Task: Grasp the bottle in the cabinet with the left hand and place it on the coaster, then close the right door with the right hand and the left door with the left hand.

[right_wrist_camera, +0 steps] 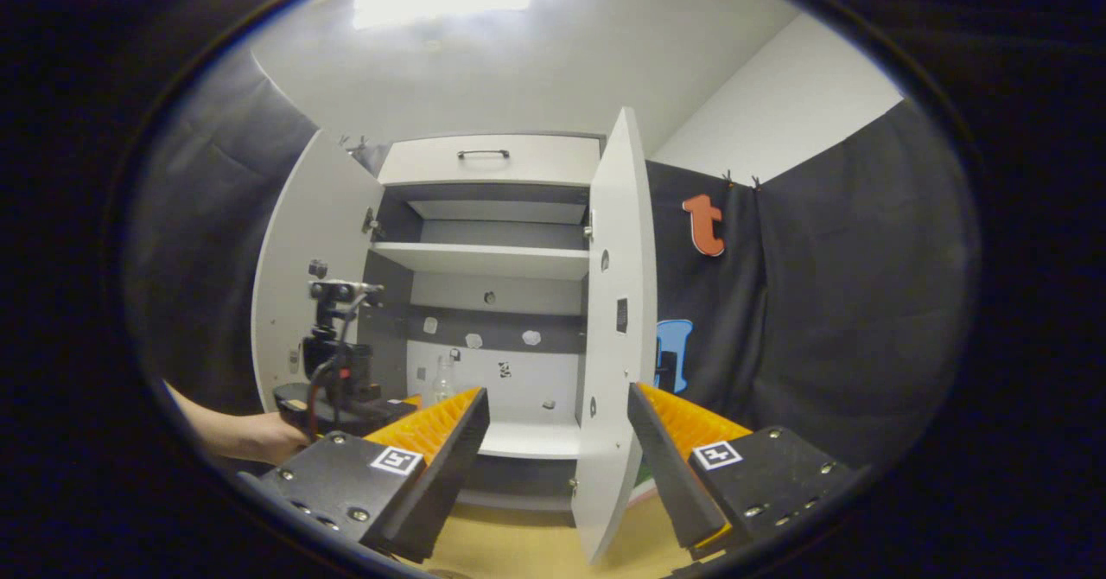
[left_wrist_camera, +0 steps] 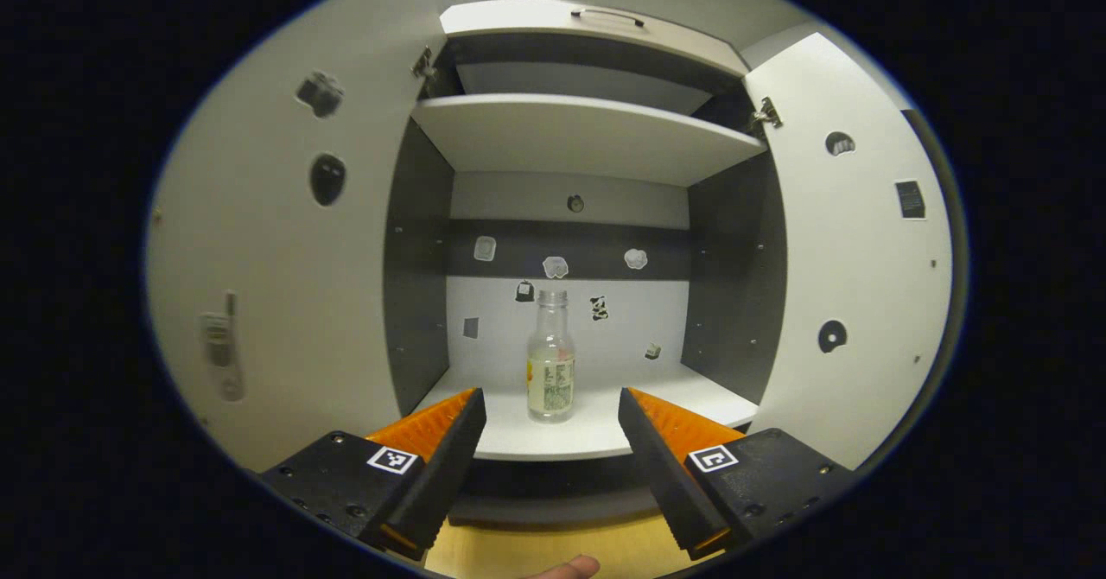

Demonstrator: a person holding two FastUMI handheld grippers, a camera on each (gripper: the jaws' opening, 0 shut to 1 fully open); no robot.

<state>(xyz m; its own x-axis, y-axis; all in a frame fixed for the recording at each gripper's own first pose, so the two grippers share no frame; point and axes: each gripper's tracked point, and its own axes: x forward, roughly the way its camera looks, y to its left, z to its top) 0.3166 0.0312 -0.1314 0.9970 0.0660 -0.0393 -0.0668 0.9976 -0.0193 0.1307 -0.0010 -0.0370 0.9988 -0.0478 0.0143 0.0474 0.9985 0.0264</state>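
We see the bottle (left_wrist_camera: 551, 359) upright on the shelf (left_wrist_camera: 596, 428), dead ahead between our left gripper's (left_wrist_camera: 551, 419) wide jaws; right gripper (right_wrist_camera: 557, 423) jaws wide, farther back.

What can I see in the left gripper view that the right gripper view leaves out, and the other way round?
The left gripper view looks straight into the cabinet: the bottle's label and the stickers on the left door are plain, and the left gripper is open, short of the bottle.

The right gripper view stands farther back: it takes in the hand holding the left gripper, the booth's black cloth wall, and the open right gripper near the right door's edge.

Both show the bottle upright on the lower shelf, with both doors open.
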